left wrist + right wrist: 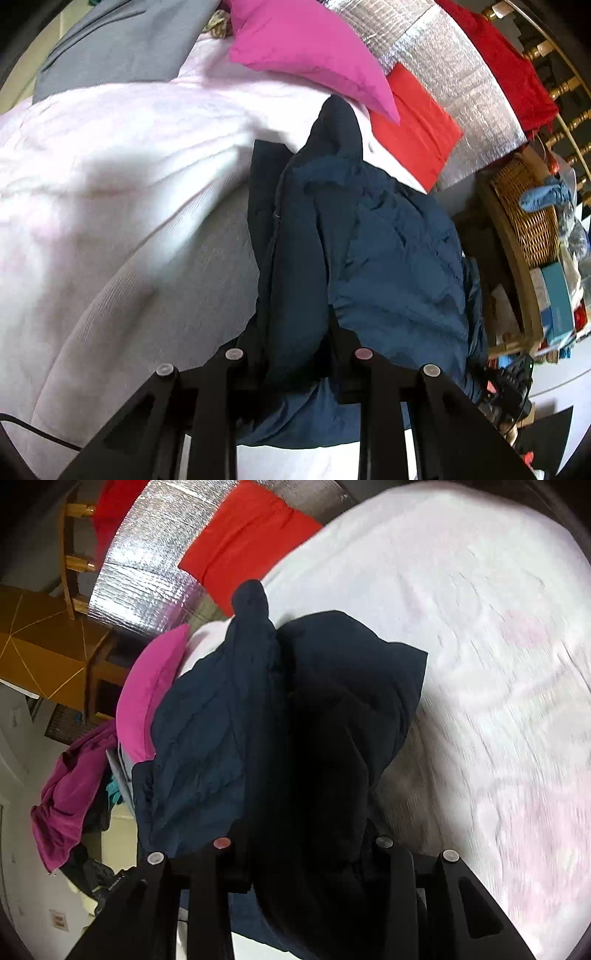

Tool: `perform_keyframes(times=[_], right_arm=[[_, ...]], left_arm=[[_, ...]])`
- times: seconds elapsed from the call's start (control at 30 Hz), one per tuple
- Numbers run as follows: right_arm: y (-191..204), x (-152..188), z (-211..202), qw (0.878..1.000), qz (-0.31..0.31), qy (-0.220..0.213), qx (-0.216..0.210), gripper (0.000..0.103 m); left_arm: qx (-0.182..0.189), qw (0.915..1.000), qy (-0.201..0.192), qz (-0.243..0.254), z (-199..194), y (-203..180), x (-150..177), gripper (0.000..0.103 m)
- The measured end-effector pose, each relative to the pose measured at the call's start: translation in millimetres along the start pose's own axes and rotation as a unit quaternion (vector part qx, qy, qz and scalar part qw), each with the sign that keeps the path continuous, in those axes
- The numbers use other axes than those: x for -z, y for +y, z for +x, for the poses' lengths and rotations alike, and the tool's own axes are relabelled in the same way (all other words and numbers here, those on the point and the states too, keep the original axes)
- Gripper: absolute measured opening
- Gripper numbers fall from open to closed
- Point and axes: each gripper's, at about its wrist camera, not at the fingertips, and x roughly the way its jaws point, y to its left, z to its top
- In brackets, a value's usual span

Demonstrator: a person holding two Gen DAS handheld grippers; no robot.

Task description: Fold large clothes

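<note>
My left gripper (295, 354) is clamped on a bunched fold of the navy jacket (369, 258), which lies crumpled over the pale bedspread (110, 166); my right gripper (303, 849) pinches its darker side too. I judge folding barely begun.

A pale pink bedspread (110, 155) covered the bed. A silver foil panel (454, 77) stood behind pink (306, 48) and red (413, 136) pillows, near a wicker basket (528, 221) and wooden rails (75, 565).
</note>
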Motion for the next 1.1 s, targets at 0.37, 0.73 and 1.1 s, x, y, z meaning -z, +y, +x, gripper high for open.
perform_keyframes(times=[0.37, 0.73, 1.1], right_arm=[[7.2, 3.5, -68.9, 0.996, -0.045, -0.039, 0.060, 0.067], [36.7, -56.5, -24.7, 0.987, -0.037, -0.152, 0.030, 0.080], [45.0, -95.6, 41.5, 0.991, -0.039, -0.128, 0.007, 0.052]], left_arm=[[-0.049, 0.9967, -0.064, 0.001, -27.4, 9.9, -13.7, 0.060], [-0.036, 0.9908, -0.130, -0.008, 25.9, -37.4, -78.6, 0.067], [-0.088, 0.9904, -0.106, -0.002, 66.7, -32.8, -98.2, 0.067]])
